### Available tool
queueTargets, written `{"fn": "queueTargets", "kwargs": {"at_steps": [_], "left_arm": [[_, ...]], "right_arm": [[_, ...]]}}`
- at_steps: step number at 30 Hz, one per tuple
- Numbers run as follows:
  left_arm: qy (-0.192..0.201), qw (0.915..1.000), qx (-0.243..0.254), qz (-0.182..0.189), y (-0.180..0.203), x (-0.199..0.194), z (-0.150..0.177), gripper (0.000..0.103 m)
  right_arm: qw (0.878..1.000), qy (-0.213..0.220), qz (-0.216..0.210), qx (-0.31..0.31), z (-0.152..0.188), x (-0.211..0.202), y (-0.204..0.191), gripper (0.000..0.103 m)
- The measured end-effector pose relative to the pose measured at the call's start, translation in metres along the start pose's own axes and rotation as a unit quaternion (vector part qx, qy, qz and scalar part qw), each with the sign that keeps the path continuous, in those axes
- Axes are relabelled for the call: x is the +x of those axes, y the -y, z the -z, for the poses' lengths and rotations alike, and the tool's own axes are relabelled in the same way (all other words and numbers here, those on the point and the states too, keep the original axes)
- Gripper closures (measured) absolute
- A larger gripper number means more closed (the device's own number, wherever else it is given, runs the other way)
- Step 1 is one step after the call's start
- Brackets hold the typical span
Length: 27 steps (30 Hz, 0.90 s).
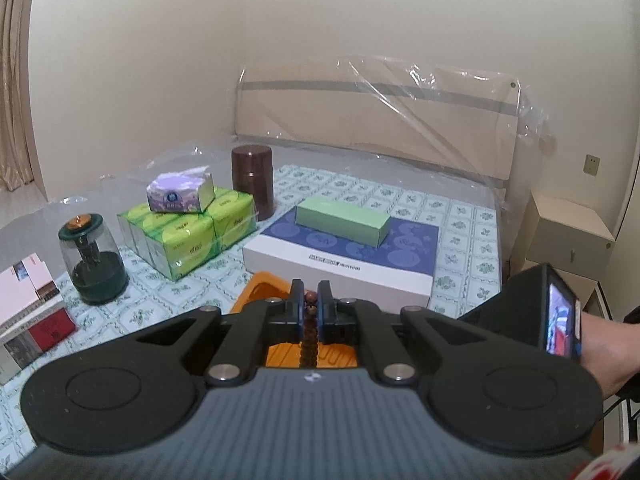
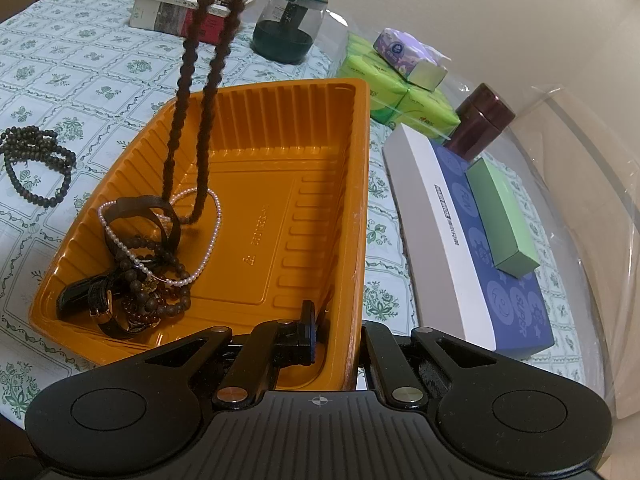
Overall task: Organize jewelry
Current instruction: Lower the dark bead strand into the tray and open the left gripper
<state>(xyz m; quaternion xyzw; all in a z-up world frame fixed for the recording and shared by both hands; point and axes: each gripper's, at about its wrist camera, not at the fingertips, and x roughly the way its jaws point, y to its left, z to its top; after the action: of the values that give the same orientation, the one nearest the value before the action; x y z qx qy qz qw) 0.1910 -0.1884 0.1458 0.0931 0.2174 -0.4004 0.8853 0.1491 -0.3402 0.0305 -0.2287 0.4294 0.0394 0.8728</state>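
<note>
A long strand of brown wooden beads is pinched between the shut jaws of my left gripper. In the right wrist view the bead strand hangs as a loop from above, its lower end reaching into the orange plastic tray. My right gripper is shut on the tray's near right wall, one finger inside and the other hidden outside. A pearl bracelet, black bands, a watch and brown bead bracelets lie in the tray's left corner. A dark bead necklace lies on the tablecloth to the left.
On the flowered tablecloth stand a stack of books, a dark green glass-domed device, green tissue packs with a purple pack on top, a brown canister and a white-and-blue box carrying a green box. A plastic-wrapped headboard stands behind.
</note>
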Motion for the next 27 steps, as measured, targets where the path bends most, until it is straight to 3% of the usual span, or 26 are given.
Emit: {"fn": "queueTargets", "kwargs": {"at_steps": [27], "left_arm": [[-0.101,0.9937,-0.034,-0.033,-0.038,0.066,0.049,0.098]], "right_arm": [[1.0,0.0,-0.001,0.0,0.0,0.001,0.0,0.098]]}}
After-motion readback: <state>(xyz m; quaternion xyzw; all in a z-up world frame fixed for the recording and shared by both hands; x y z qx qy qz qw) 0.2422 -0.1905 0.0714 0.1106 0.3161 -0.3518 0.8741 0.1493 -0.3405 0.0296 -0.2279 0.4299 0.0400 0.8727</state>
